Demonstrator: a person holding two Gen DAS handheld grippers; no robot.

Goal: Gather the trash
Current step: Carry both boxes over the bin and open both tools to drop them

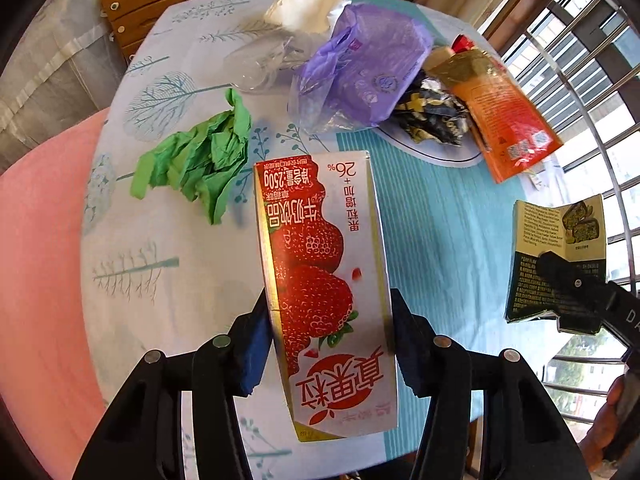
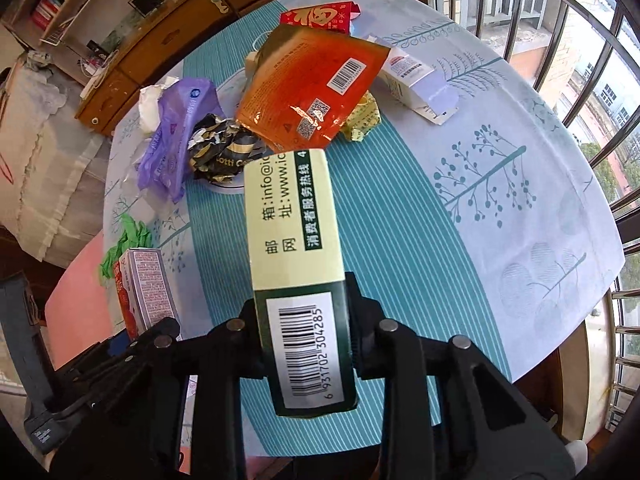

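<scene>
Left gripper clamped on strawberry milk carton, fingers pressed against both long sides, carton raised over the table. Right gripper closed on green-and-cream box, barcode end nearest the camera, also held above the cloth.

Left view only: crumpled green paper lies whole just left of the carton's far end; clear plastic wrap beyond it. The right gripper's box hangs at the right edge.

Right view only: white carton and red packet behind the orange pouch; yellow wrapper tucked under its corner.

Both views: purple bag, dark crumpled foil wrapper, piled together at the table's middle.

Both grippers held roughly level, fingers pointing toward the pile.
</scene>
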